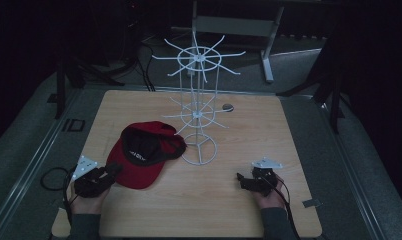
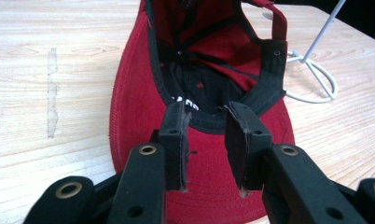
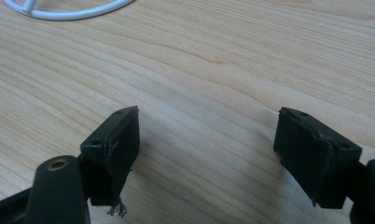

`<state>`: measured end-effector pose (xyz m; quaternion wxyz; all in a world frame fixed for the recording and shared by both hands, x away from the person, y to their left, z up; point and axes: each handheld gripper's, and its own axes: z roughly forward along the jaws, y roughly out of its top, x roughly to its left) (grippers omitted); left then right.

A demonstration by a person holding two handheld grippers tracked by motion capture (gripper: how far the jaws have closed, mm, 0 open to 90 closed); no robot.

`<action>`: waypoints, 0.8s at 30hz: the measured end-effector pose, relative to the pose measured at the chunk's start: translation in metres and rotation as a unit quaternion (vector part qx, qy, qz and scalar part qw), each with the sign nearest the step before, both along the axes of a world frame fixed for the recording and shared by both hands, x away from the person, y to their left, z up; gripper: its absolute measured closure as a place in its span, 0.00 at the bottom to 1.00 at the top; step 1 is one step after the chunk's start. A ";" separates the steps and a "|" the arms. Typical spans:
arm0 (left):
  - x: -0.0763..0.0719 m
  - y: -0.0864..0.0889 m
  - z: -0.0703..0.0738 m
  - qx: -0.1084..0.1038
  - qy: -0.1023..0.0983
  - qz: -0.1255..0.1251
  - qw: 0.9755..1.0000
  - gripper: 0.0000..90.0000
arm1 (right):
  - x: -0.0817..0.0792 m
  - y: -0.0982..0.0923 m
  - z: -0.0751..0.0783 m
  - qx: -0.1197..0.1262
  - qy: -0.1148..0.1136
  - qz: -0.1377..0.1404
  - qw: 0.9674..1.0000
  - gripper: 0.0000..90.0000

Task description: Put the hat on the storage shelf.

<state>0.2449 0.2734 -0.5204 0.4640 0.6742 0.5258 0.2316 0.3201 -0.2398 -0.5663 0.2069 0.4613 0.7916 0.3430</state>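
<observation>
**Left gripper at the cap's brim, right gripper waiting on open table**

From the high view I see one red cap point(image 1: 141, 156) lying upside down on the wooden table point(image 1: 239, 200), left of centre, its brim pointing toward my left gripper point(image 1: 110, 172). Just beside the cap's right side stands one white wire rack point(image 1: 198, 107), its round base ring near the crown. My right gripper point(image 1: 241, 179) rests well apart from both, over bare wood near the front right. I have open room along the front edge and the whole right half of the table; the left edge lies near my left hand.

In the left gripper view, my two jaws stand narrowly apart over the brim point(image 2: 129, 126), with a gap between the pads; the brim lies below them and I cannot tell that they pinch it. The cap is red corduroy-like cloth with a black lining, a black edge band and crossing black seams inside. The rack's base ring point(image 2: 316, 79) shows at the right.

In the right gripper view, my jaws are spread wide with nothing between them, bare wood below, and the rack's ring point(image 3: 64, 11) at the top edge.
</observation>
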 end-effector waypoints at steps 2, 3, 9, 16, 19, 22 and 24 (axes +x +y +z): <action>0.000 0.003 0.001 -0.005 0.001 0.000 1.000 0.76 | 0.000 0.000 0.000 0.000 0.000 0.000 1.000 0.25; 0.000 0.005 0.002 -0.003 -0.001 0.003 1.000 0.76 | 0.000 0.000 0.000 0.000 0.000 0.000 1.000 0.25; 0.003 0.018 0.006 0.026 -0.003 0.024 0.999 0.74 | 0.000 0.000 0.000 0.000 0.000 0.000 1.000 0.25; 0.017 0.033 0.004 0.057 0.022 0.031 0.998 0.61 | 0.000 0.000 0.000 0.000 0.000 0.000 1.000 0.25; 0.022 0.039 0.004 0.044 0.027 0.021 0.998 0.58 | 0.000 0.000 0.000 0.000 0.000 0.000 1.000 0.25; 0.027 0.040 0.005 0.041 0.033 0.002 0.999 0.57 | 0.000 0.000 0.000 0.000 0.000 0.000 1.000 0.25; 0.030 0.038 0.005 0.047 0.039 -0.005 0.998 0.57 | 0.000 0.000 0.000 0.000 0.000 0.000 1.000 0.25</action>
